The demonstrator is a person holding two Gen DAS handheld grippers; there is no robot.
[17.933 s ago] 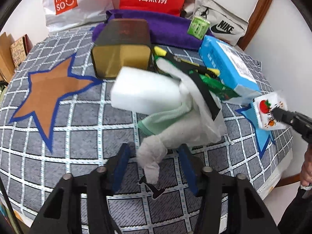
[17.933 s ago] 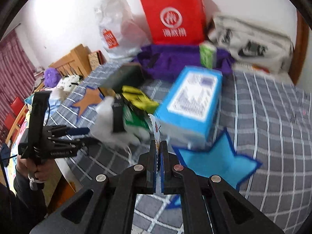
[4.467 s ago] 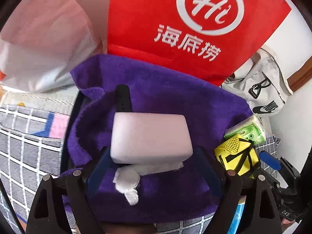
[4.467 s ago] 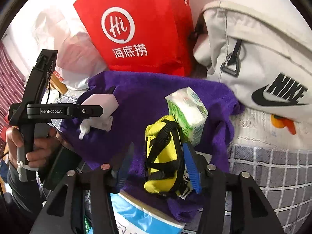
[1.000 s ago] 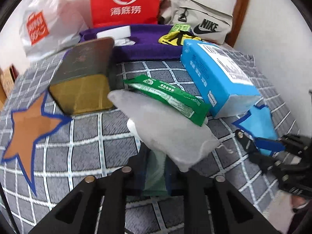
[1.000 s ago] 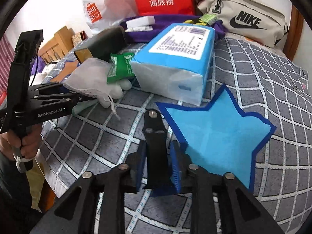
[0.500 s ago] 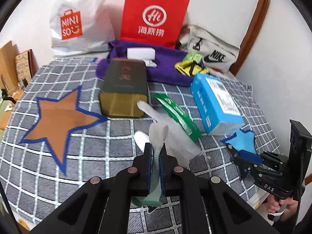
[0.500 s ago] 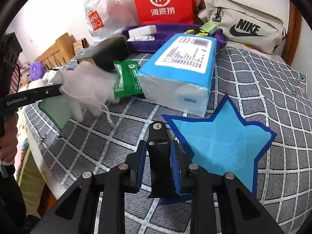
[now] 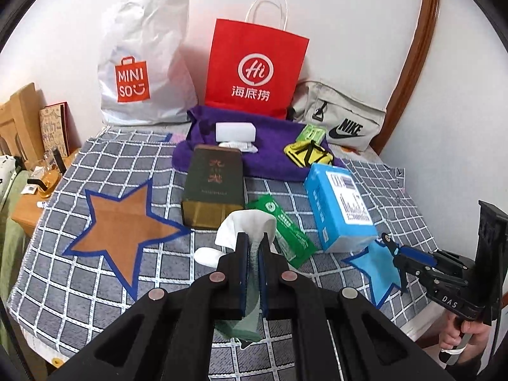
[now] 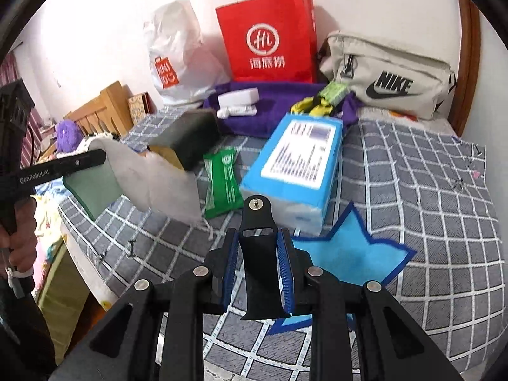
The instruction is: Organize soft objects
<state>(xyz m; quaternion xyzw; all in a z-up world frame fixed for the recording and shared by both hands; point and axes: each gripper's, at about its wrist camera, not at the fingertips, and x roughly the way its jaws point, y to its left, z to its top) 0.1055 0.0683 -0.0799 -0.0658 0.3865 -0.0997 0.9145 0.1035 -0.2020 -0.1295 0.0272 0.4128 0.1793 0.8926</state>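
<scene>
The left gripper (image 9: 251,249) clamps a green cloth (image 10: 92,187) and white mesh pouch (image 10: 158,181) above the bed's (image 9: 95,285) near edge, the right gripper (image 10: 257,247) a black silicone strap (image 10: 258,254), both seemingly bound for the purple towel (image 9: 273,155) at the bed's far edge.

Green cloth (image 9: 252,255) mostly hidden between the left fingers (image 9: 242,263), blue box (image 10: 298,155) label print blurred

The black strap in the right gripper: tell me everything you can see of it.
The black strap looks like smooth matte rubber, a watch-band shape: narrow at the far end with a silver stud, a slot below it, widening toward the camera. It stands upright, clamped by the right gripper between blue ribbed pads, above the blue star patch. Nothing else touches it.
</scene>
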